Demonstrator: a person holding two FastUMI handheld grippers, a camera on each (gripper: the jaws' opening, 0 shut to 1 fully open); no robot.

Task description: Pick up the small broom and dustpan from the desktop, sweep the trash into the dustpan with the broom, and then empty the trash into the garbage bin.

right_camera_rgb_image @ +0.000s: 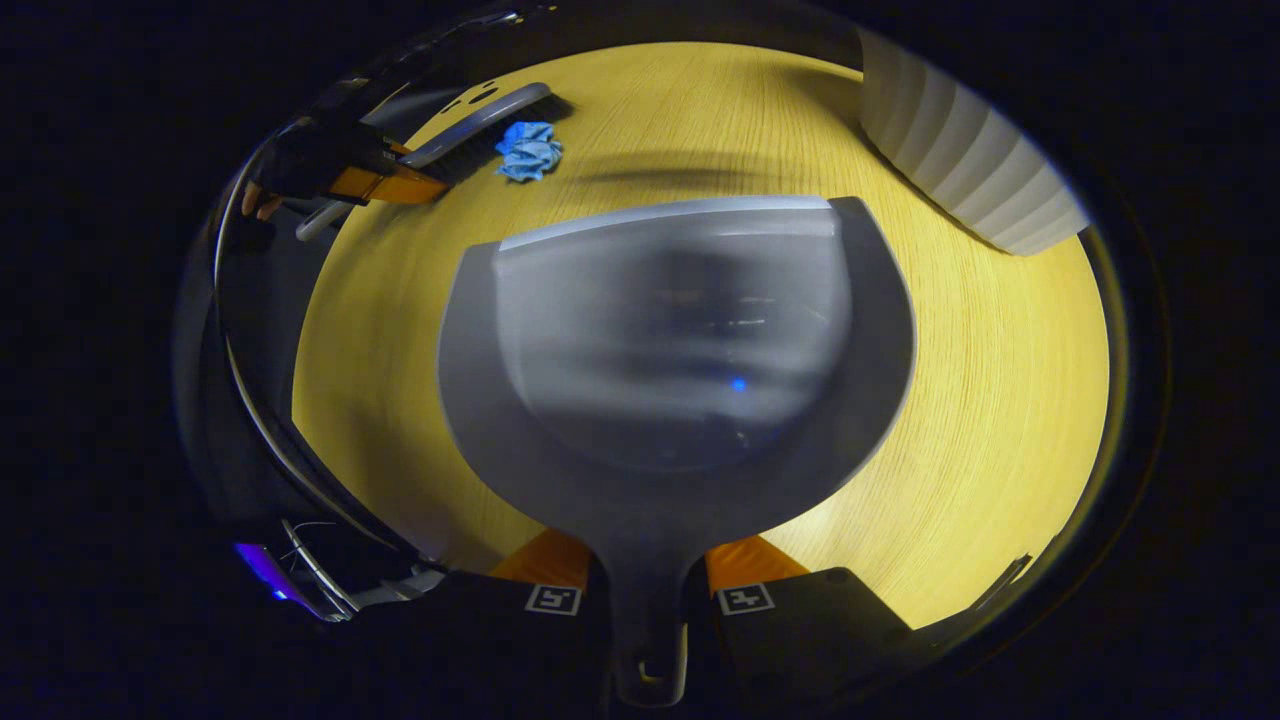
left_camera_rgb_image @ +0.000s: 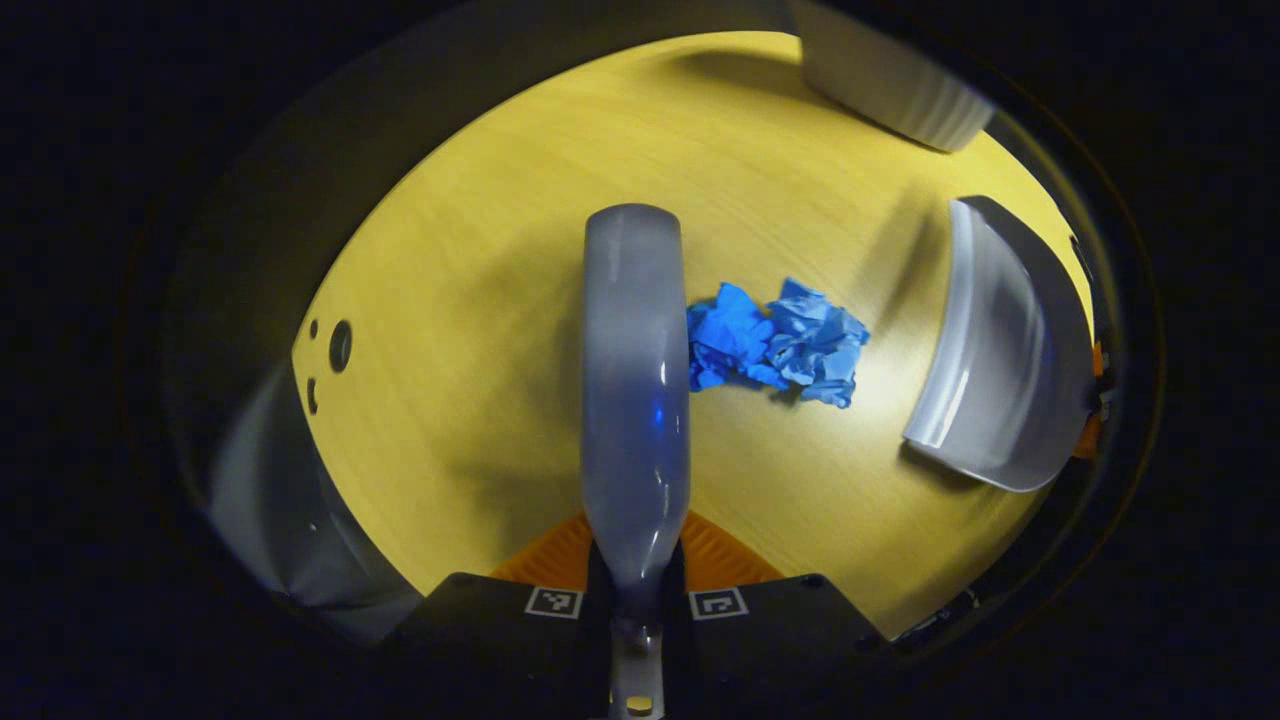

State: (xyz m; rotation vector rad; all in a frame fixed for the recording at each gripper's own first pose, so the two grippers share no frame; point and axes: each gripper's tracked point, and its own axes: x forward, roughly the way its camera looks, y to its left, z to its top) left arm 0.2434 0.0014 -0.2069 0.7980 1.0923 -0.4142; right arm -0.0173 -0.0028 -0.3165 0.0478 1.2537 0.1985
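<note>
In the left gripper view my left gripper (left_camera_rgb_image: 636,575) is shut on the handle of the small grey broom (left_camera_rgb_image: 635,380), which points forward over the yellow desktop (left_camera_rgb_image: 480,300). Crumpled blue paper trash (left_camera_rgb_image: 775,345) lies just right of the broom head. The grey dustpan (left_camera_rgb_image: 1000,350) stands farther right, its mouth toward the trash. In the right gripper view my right gripper (right_camera_rgb_image: 648,585) is shut on the dustpan (right_camera_rgb_image: 680,350) by its handle, the pan held over the desktop (right_camera_rgb_image: 1000,400). Far off at upper left I see the broom (right_camera_rgb_image: 480,120), the blue trash (right_camera_rgb_image: 528,150) and the left gripper (right_camera_rgb_image: 385,180).
A white ribbed garbage bin (left_camera_rgb_image: 900,90) stands at the back right of the desk, also at upper right in the right gripper view as the bin (right_camera_rgb_image: 965,165). Small holes (left_camera_rgb_image: 338,345) mark the desk's left side. The desk edge falls away at left.
</note>
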